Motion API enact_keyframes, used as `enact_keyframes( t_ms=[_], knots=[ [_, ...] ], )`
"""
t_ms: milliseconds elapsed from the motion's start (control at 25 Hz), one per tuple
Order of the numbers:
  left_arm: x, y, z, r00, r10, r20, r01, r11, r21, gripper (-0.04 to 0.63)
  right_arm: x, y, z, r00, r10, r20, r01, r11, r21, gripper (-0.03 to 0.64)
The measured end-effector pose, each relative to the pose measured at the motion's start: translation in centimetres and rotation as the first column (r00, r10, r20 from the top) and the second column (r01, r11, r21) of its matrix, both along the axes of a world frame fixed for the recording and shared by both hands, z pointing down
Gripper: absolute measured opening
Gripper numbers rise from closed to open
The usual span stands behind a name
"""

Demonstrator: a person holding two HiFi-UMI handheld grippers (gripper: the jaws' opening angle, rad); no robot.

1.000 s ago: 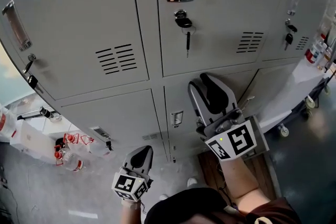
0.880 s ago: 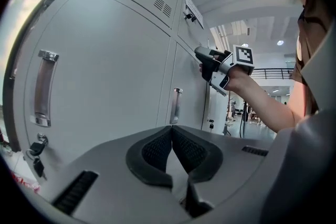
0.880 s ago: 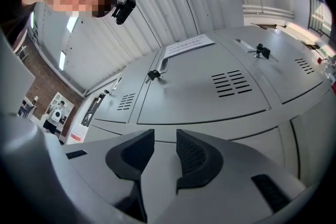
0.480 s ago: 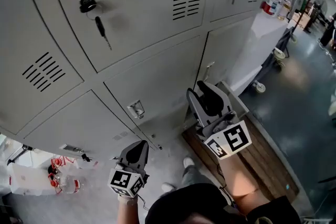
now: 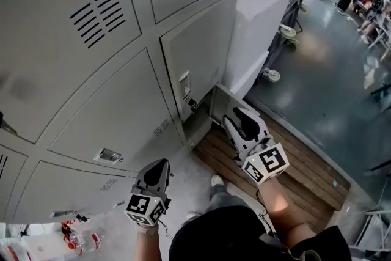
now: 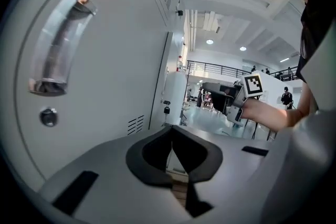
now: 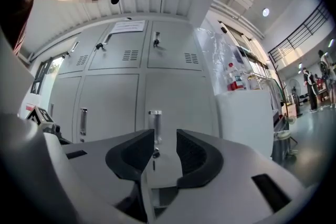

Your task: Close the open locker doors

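L: left gripper (image 5: 161, 165) jaws together, empty, low by the locker bank | R: right gripper (image 5: 241, 116) jaws apart, nothing between them | locker door (image 5: 195, 52) bottom row, end column, ajar, just beside right gripper

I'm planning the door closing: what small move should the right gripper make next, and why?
Probably push the right gripper forward against the bottom right door to swing it shut: that door stands ajar with a dark gap behind it, the gripper is close by it, its fingers apart and empty.
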State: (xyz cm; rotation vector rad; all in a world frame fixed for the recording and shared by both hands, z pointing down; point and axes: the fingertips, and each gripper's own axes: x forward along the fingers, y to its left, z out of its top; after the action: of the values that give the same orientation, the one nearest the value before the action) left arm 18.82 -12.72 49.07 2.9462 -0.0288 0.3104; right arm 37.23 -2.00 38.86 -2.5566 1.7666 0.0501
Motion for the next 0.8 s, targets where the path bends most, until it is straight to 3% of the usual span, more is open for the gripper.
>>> enact_keyframes(
  t_ms=[400,800],
  knots=[
    [9.8,2.6,3.4,0.993,0.083,0.084,-0.082,0.996,-0.016,0.02,9.6,5.6,12.4,0.988,0.119,0.102,-0.097,0.976,-0.195,0.15],
    [15.3,3.5,5.8,0.977,0.104,0.185,-0.104,0.995,-0.013,0.02,15.7,9.6,21.0,0.961,0.189,0.204,-0.117,0.94,-0.322,0.172]
  ],
)
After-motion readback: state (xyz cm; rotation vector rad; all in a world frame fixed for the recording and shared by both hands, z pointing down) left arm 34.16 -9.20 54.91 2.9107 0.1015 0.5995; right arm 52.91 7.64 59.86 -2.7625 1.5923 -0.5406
